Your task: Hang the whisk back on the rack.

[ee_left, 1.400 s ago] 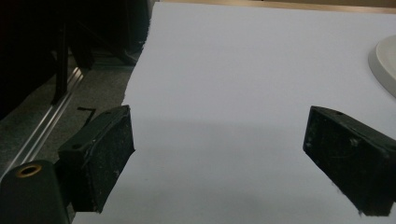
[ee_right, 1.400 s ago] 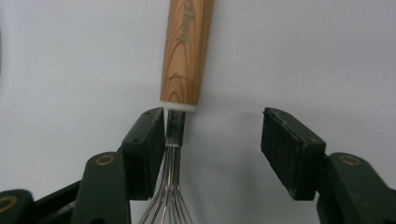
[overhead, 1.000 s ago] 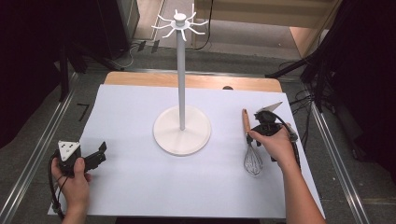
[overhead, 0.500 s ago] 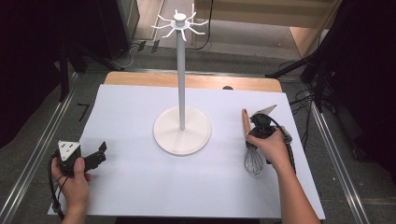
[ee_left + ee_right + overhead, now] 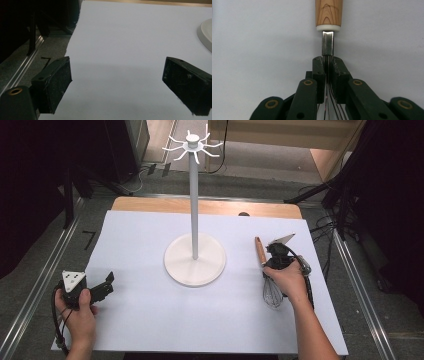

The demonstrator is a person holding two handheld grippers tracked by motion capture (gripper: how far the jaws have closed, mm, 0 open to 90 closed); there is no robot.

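A wire whisk (image 5: 272, 292) with a wooden handle (image 5: 260, 251) lies on the white sheet at the right. My right gripper (image 5: 272, 264) is shut on the whisk's wires just below the metal neck (image 5: 328, 46), with the wooden handle (image 5: 329, 13) pointing away from me. My left gripper (image 5: 102, 287) rests open at the sheet's near left edge, with nothing but white sheet between its pads (image 5: 60, 82). A white hook stand (image 5: 194, 257) rises from a round base in the middle of the table, its hooks (image 5: 191, 142) bare.
The white sheet (image 5: 150, 320) covers most of the wooden table (image 5: 150, 205). Metal rails run along both sides on the floor. Cables lie on the floor at the right. The stand's base edge (image 5: 206, 35) sits at the far right of the left gripper view.
The right hand and gripper have shifted slightly along the whisk toward its handle. The left gripper has stayed put.
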